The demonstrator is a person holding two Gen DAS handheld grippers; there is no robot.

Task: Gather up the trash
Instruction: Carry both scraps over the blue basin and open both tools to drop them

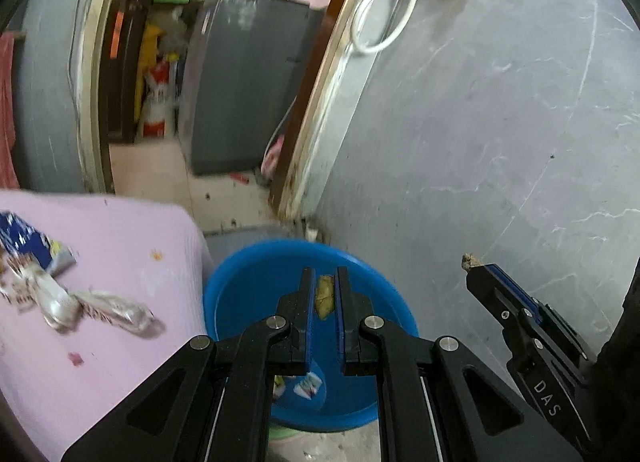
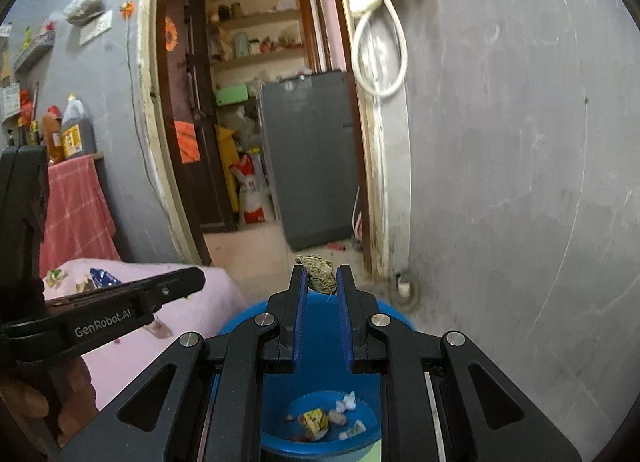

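Trash scraps (image 2: 320,420) lie in blue bucket (image 2: 280,414); right claw (image 2: 322,282) clamps a wad (image 2: 319,277), left claw (image 1: 324,288) apart.

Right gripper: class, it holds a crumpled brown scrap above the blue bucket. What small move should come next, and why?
Probably open the jaws of the right gripper to drop the crumpled brown scrap. The scrap sits pinched at the fingertips, roughly over the far rim of the blue bucket, which already holds wrappers. A slight pull back toward the bucket's middle first may be safer.
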